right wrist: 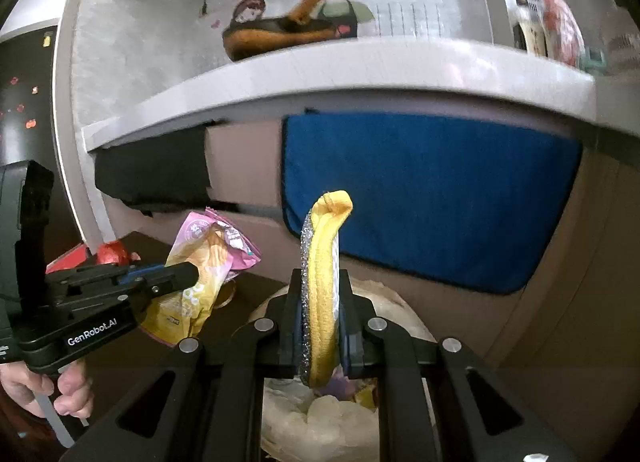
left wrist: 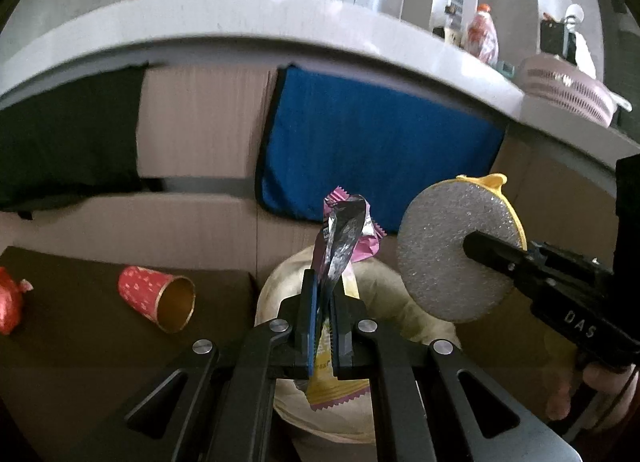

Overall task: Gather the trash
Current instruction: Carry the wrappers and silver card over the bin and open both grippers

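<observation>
Left tool (left wrist: 324, 294) grips a snack wrapper (left wrist: 344, 238) — right tool (right wrist: 320, 302) clamps a round scrubber (right wrist: 322, 282) — above a bag-lined bin (left wrist: 384, 286).

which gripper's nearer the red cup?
Left. The left gripper, shut on a snack wrapper, has the red cup lying just beside it; the right gripper, gripping the sponge, is on the far side.

Dim foreground, brighter daylit background, slight motion blur, fisheye-bent edges.
</observation>
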`<state>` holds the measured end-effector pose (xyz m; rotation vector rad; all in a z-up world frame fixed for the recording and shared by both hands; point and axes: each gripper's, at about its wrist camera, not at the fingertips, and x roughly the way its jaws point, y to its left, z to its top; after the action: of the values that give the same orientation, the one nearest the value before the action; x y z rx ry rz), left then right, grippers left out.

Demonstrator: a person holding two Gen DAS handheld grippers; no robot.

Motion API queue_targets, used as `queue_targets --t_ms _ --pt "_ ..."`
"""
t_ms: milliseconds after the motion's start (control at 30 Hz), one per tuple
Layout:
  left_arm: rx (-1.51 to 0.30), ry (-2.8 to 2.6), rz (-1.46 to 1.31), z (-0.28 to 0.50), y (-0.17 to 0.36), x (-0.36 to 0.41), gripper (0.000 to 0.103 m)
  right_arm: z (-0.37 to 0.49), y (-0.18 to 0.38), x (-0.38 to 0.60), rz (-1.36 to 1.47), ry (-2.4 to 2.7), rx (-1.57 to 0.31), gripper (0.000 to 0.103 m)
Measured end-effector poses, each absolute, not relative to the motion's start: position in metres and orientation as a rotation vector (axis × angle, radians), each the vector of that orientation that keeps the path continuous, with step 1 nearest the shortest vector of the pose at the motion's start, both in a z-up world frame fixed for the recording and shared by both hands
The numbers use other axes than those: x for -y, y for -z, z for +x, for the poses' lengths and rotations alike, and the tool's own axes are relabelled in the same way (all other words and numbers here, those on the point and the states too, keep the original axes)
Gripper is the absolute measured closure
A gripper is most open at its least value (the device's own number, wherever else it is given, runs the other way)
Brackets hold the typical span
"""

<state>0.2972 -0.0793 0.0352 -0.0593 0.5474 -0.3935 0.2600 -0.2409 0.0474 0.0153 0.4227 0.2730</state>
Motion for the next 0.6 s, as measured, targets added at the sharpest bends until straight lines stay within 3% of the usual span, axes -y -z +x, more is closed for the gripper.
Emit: queue_targets --t_ms 533,567,600 --pt "-0.69 0.462 -0.139 0.345 0.007 0.084 0.095 0.299 -0.001 0.252 0.078 -0.241 -0.527 0.089" --pt "-0.702 0.476 -0.146 0.348 0.01 0.084 0.086 0.301 0.001 0.253 0.083 -0.236 -0.529 0.088" --pt "-0.712 0.485 -0.153 0.35 0.012 0.083 0.068 0.302 0.002 0.253 0.088 -0.23 -0.53 0.084"
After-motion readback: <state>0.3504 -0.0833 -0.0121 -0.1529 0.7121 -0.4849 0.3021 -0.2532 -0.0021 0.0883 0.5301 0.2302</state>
